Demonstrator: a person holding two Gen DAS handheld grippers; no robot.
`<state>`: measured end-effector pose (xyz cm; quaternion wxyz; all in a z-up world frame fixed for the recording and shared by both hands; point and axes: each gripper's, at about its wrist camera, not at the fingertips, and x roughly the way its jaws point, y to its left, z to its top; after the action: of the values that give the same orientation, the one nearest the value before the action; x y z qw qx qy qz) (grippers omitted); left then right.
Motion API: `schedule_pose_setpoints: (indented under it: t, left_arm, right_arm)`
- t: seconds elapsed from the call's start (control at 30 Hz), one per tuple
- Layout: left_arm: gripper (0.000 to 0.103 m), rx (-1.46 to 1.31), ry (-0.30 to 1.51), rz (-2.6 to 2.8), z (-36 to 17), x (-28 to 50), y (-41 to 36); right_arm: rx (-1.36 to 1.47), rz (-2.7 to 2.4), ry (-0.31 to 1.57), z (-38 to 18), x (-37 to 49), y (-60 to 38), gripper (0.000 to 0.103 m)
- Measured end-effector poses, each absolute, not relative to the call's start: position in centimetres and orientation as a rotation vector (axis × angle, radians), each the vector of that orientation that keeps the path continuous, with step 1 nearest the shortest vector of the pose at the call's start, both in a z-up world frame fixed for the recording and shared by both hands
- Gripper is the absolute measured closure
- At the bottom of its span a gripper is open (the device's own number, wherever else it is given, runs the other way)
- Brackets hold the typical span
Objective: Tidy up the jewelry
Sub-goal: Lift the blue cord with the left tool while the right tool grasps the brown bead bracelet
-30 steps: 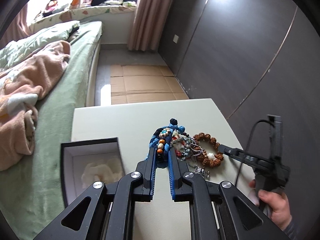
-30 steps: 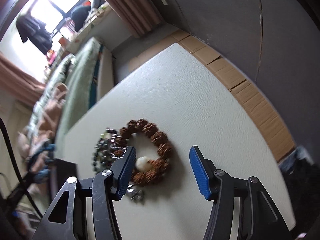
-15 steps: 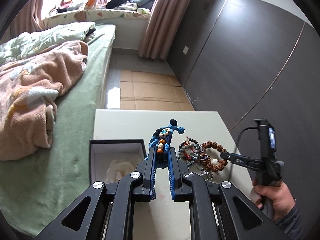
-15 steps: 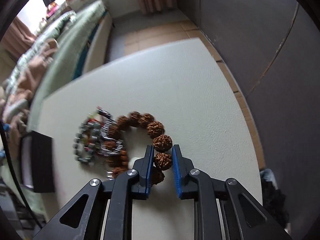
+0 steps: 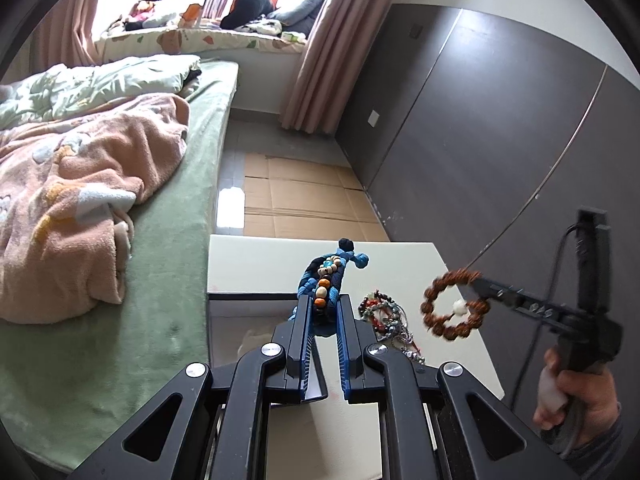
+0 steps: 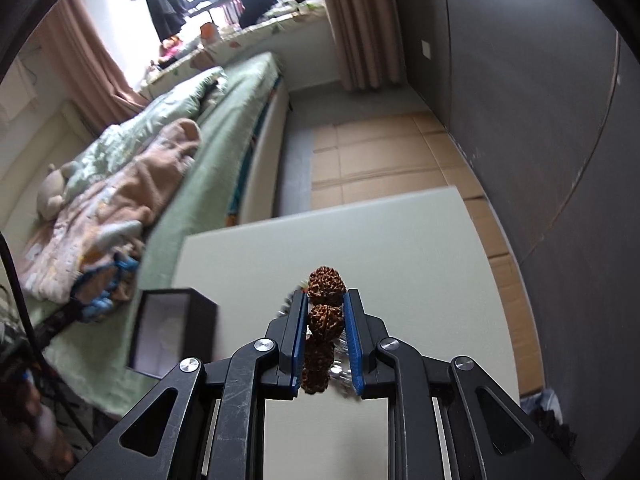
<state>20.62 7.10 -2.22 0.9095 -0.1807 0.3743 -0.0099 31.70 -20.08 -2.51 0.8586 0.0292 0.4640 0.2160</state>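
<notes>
Brown bracelet (image 5: 454,307) lifted; bead pile (image 5: 386,314) beneath.

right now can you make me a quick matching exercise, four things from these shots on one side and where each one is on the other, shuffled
1. brown seed bracelet
2. blue braided cord with beads
3. mixed bead bracelets
4. black box

a. lying on the white table
b. in the left hand-held gripper
c. open, at the table's bed-side edge
d. lifted in the right hand-held gripper

Pairs: 1-d, 2-b, 3-a, 4-c
</notes>
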Motion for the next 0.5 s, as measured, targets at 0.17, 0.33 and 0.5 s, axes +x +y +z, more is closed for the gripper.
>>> schedule_pose_setpoints:
  t: [0.17,0.33,0.5]
  left_arm:
    - [0.091,-0.397,0.788,-0.007,-2.7,20.5,8.1]
    - [0.087,-0.444,0.826,0.001,-3.7,20.8,8.8]
    - [0.050,-0.527,0.891,0.023,-5.3,21.1,10.2]
  right_arm:
    - [0.045,0.506,0.913,0.8,30.5,-18.1,0.083]
    - [0.046,0.560,0.885,2.6,29.3,-15.7,0.083]
    - [0.058,0.628,0.891,2.3,28.4,-12.7,0.083]
